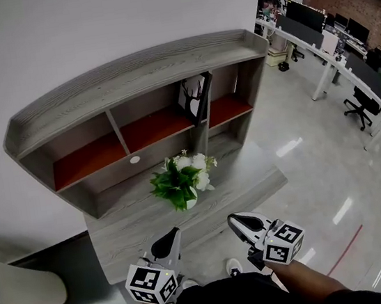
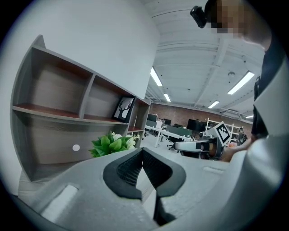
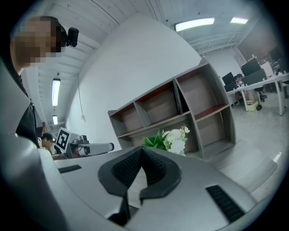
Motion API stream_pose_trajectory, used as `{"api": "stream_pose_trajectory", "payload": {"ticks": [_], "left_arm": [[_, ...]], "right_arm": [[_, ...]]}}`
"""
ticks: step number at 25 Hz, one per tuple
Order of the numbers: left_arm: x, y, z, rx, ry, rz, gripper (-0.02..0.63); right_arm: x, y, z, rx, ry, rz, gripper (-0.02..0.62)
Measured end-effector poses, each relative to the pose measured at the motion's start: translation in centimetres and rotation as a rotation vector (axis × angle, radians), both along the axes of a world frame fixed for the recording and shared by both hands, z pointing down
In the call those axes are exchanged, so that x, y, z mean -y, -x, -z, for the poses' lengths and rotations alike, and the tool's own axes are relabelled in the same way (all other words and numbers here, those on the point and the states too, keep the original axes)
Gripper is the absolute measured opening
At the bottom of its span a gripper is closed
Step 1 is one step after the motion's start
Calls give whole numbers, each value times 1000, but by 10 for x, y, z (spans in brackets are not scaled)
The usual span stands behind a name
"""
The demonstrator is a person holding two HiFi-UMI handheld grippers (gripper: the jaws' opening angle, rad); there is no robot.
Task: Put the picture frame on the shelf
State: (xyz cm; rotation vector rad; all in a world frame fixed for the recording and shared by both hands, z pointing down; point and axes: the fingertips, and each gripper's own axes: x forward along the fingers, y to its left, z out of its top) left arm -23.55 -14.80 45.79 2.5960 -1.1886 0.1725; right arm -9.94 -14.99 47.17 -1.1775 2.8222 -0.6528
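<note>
The picture frame (image 1: 193, 98), black with a white deer print, stands on the red-lined shelf (image 1: 152, 128) and leans against the divider between the middle and right compartments. In the left gripper view the picture frame (image 2: 123, 108) shows in that same spot. My left gripper (image 1: 166, 241) and right gripper (image 1: 241, 223) hover low over the desk's near edge, well short of the shelf. Both are shut with nothing between their jaws. From the right gripper view the frame (image 3: 179, 100) appears only as a thin dark edge.
A potted plant (image 1: 180, 179) with white flowers stands on the grey desk (image 1: 251, 181) between the grippers and the shelf. A white chair (image 1: 19, 284) is at the left. Office desks with monitors (image 1: 328, 30) and a black chair (image 1: 360, 106) fill the right.
</note>
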Motion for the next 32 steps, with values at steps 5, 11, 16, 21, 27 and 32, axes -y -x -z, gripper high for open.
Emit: {"api": "stream_pose_trajectory", "payload": {"ticks": [5, 11, 16, 21, 27, 32], "left_arm": [[3, -5, -1, 7, 4, 15, 9], [2, -12, 0, 14, 2, 15, 9], [0, -17, 1, 19, 0, 7, 9], [0, -15, 2, 23, -3, 11, 9], [2, -16, 0, 22, -4, 9, 9], [2, -15, 0, 22, -2, 10, 9]], "right_arm": [[4, -3, 0, 15, 5, 25, 14], [6, -6, -1, 26, 16, 33, 14], [5, -4, -2, 27, 19, 48, 14], [4, -5, -2, 25, 19, 50, 14], [5, -3, -1, 24, 6, 55, 14], [5, -4, -1, 17, 8, 52, 14]]}}
